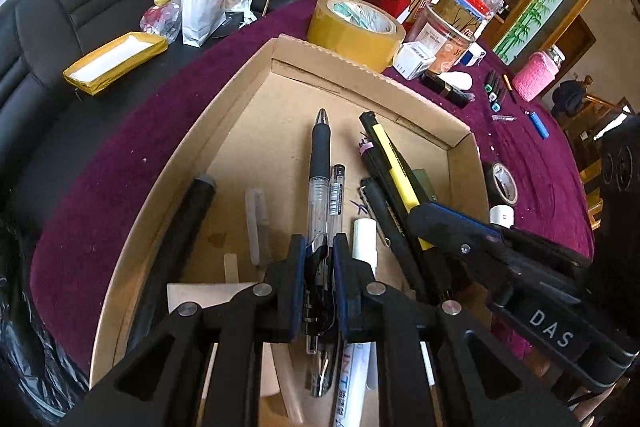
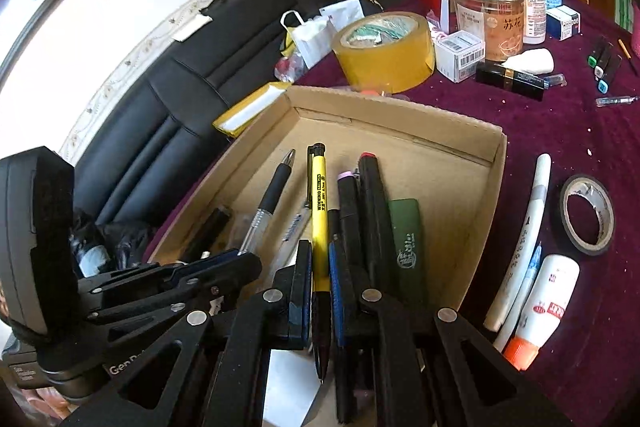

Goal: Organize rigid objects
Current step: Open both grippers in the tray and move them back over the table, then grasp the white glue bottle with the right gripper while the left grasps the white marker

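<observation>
A shallow cardboard box sits on the purple table and holds several pens. My left gripper is shut on a clear pen with a black grip, held just above the box floor; the pen also shows in the right wrist view. My right gripper is shut on a yellow pen, which lies among black pens and a green case in the box. The right gripper shows in the left wrist view over the yellow pen.
A big yellow tape roll stands behind the box. A small black tape roll, a white marker and a glue bottle lie right of the box. Jars and boxes crowd the back; a black sofa is left.
</observation>
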